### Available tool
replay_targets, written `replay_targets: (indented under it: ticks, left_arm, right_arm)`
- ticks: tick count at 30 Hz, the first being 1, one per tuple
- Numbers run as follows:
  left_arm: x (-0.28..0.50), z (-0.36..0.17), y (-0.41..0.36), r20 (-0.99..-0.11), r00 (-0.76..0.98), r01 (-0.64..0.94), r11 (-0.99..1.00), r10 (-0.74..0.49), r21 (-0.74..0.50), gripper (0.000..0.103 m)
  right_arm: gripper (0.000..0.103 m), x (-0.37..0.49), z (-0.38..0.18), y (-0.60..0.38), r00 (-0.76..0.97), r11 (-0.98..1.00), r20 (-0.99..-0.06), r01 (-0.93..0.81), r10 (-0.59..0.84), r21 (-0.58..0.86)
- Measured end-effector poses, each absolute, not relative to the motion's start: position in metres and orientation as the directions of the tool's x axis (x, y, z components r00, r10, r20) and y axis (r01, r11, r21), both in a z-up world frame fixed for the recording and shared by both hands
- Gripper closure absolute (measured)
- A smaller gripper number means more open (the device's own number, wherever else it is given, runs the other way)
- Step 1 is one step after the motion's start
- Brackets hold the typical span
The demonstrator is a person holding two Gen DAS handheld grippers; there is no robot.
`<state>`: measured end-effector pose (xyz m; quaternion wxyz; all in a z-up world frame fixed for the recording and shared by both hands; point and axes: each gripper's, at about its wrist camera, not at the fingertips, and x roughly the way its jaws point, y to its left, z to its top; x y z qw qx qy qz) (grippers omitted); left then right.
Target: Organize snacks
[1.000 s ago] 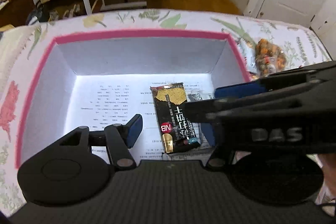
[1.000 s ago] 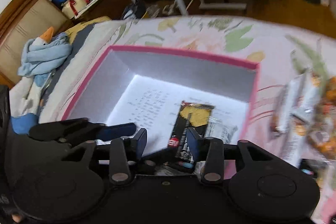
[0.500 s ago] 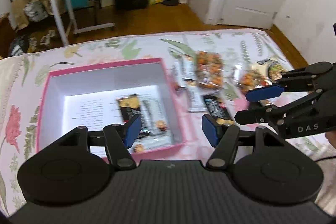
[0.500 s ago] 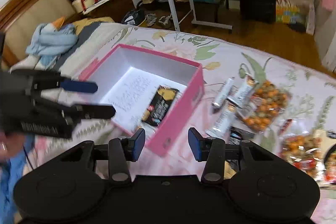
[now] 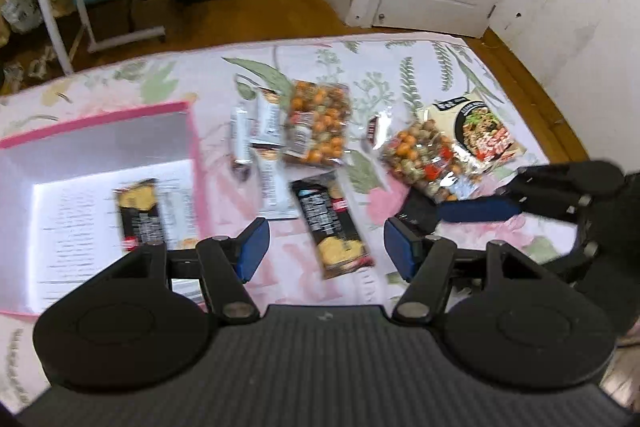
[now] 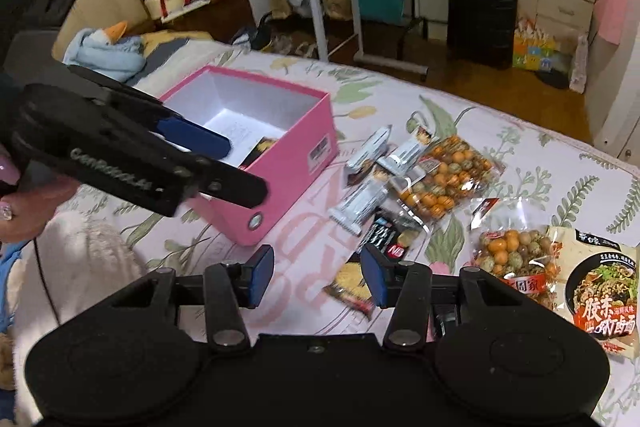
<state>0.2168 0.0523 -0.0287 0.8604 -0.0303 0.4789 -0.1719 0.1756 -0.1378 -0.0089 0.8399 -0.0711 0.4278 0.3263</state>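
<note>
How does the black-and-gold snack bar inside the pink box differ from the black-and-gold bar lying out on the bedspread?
The black-and-gold bar in the pink box lies on the box's white floor, gold end pointing away from the left wrist camera. The black-and-gold bar on the floral bedspread lies outside the pink box, gold end toward that camera, in line with both open, empty grippers. Both lie flat and share the same wrapper design.

Even indoor light, glare on the box floor (image 5: pixel 80 211), motion-blurred snacks, fisheye bending at the edges
</note>
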Motion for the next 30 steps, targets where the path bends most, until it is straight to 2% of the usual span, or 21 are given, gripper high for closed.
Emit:
replay_targets:
  ticks: [3,6,10,12,14,16,18,22,30]
  left_arm:
    - [0.229,-0.042,0.038,-0.818,0.466,0.267,0.935,-0.336,-0.232,0.043]
    - [0.235,-0.058,0.033,-0.812,0.47,0.241,0.936,-0.345,-0.258,0.044]
    - [0.243,-0.091,0.034,-0.807,0.448,0.179,0.923,-0.384,-0.34,0.045]
    - [0.245,-0.106,0.031,-0.827,0.426,0.174,0.93,-0.367,-0.323,0.05]
    - [0.246,-0.119,0.027,-0.836,0.431,0.17,0.94,-0.34,-0.295,0.051]
    - [0.252,-0.131,0.026,-0.836,0.414,0.156,0.933,-0.36,-0.324,0.051]
    - [0.256,-0.144,0.027,-0.829,0.412,0.116,0.924,-0.378,-0.364,0.051]
    - [0.259,-0.166,0.026,-0.848,0.43,0.048,0.946,-0.31,-0.321,0.051]
    - [0.271,-0.196,0.026,-0.85,0.316,-0.007,0.895,-0.421,-0.446,0.051]
  right_arm:
    - [0.048,0.182,-0.021,-0.141,0.427,0.762,-0.744,-0.625,0.514,0.168]
    - [0.046,0.195,-0.042,-0.141,0.441,0.796,-0.765,-0.586,0.47,0.151]
    - [0.046,0.214,-0.076,-0.148,0.429,0.833,-0.77,-0.505,0.471,0.228]
    - [0.038,0.219,-0.089,-0.15,0.415,0.851,-0.789,-0.465,0.453,0.245]
    - [0.036,0.22,-0.096,-0.156,0.391,0.84,-0.78,-0.453,0.489,0.3]
    - [0.032,0.22,-0.105,-0.156,0.388,0.839,-0.774,-0.439,0.5,0.322]
    - [0.031,0.218,-0.116,-0.149,0.39,0.839,-0.78,-0.454,0.49,0.3]
    - [0.031,0.215,-0.144,-0.129,0.415,0.831,-0.787,-0.514,0.457,0.211]
    - [0.031,0.223,-0.163,-0.13,0.458,0.841,-0.76,-0.499,0.461,0.21]
